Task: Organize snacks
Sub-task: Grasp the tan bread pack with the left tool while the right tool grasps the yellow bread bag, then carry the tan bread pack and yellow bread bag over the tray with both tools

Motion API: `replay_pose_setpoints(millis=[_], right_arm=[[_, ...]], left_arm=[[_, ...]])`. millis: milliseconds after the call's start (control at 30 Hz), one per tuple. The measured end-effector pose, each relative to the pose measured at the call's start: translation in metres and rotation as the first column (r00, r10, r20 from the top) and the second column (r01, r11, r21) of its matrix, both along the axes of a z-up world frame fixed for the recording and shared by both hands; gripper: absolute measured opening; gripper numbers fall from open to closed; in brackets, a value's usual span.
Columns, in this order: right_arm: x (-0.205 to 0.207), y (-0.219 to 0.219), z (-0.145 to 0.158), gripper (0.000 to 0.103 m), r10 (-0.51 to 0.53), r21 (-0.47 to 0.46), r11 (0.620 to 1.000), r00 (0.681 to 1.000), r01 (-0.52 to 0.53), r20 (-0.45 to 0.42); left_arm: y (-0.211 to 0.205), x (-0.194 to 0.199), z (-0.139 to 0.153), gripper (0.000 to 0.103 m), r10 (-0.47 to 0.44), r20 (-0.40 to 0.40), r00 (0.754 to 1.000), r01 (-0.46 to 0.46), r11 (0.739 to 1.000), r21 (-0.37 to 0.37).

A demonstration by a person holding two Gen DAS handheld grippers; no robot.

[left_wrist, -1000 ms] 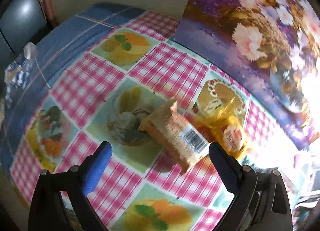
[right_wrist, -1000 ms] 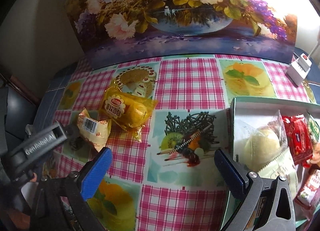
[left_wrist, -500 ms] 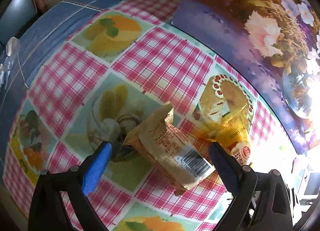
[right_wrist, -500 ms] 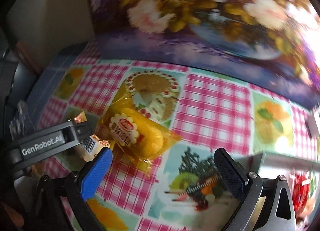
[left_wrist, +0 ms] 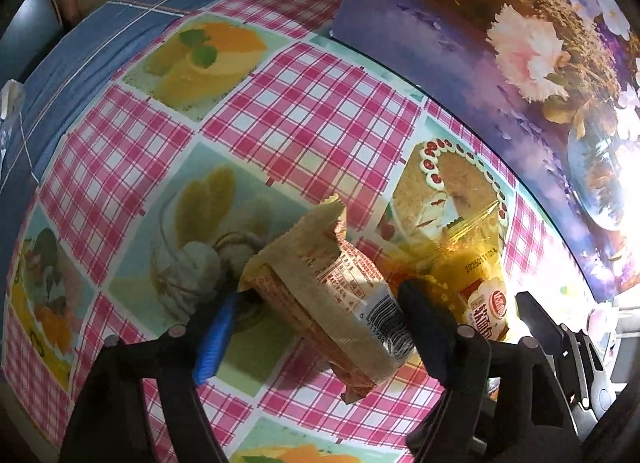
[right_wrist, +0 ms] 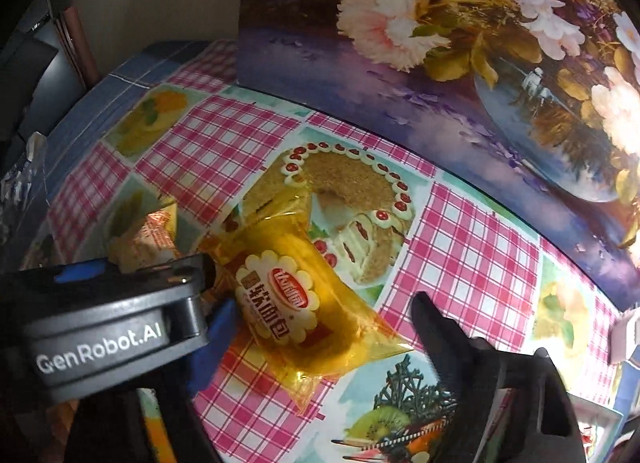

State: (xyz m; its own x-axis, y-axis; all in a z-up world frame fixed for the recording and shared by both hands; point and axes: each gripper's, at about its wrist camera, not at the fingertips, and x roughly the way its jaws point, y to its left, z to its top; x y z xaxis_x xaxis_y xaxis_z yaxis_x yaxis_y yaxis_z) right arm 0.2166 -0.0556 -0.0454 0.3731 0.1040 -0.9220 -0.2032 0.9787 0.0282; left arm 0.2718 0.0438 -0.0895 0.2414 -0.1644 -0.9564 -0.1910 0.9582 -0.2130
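Crinkly tan foil snack pack (left_wrist: 332, 295), barcode end up, sits tilted on the glossy checked cloth of the counter (left_wrist: 312, 111) btwn the closing left gripper (left_wrist: 320, 319) jaws; contact unclear. Clear yellow plastic bread bag (right_wrist: 296, 303), soft & puffy, lies w/in the closing right gripper (right_wrist: 320, 327) jaws, pads not visibly pressing.

Both grippers pointed steeply down, side by side. The left gripper (left_wrist: 320, 319) was closing its jaws, with something between them. The right gripper (right_wrist: 320, 327) was closing likewise, with something between its jaws.
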Motion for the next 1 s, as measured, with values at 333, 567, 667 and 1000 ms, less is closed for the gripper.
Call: replay_pose_setpoints(millis=[333,567,667,1000], right_arm=[[-0.012,0.0,-0.001,0.053,0.001,0.008,1.0,1.0,-0.001,-0.019],[-0.035,-0.007,-0.001,0.049,-0.039,0.017,0.999,0.999,0.039,-0.026],[-0.045,-0.011,0.001,0.049,-0.06,0.037,0.997,0.997,0.062,-0.037],[-0.096,-0.034,0.006,0.048,-0.17,0.135,0.975,0.984,0.177,-0.062]], left_arm=[[-0.015,-0.001,-0.001,0.045,-0.021,0.006,1.0,0.021,1.0,0.003],[-0.017,-0.037,0.001,0.044,-0.008,0.023,1.0,0.007,0.999,0.05],[-0.019,-0.052,0.001,0.043,0.004,0.02,1.0,-0.005,0.999,0.054],[-0.036,-0.115,0.022,0.043,-0.011,0.061,0.998,0.004,0.994,0.112]])
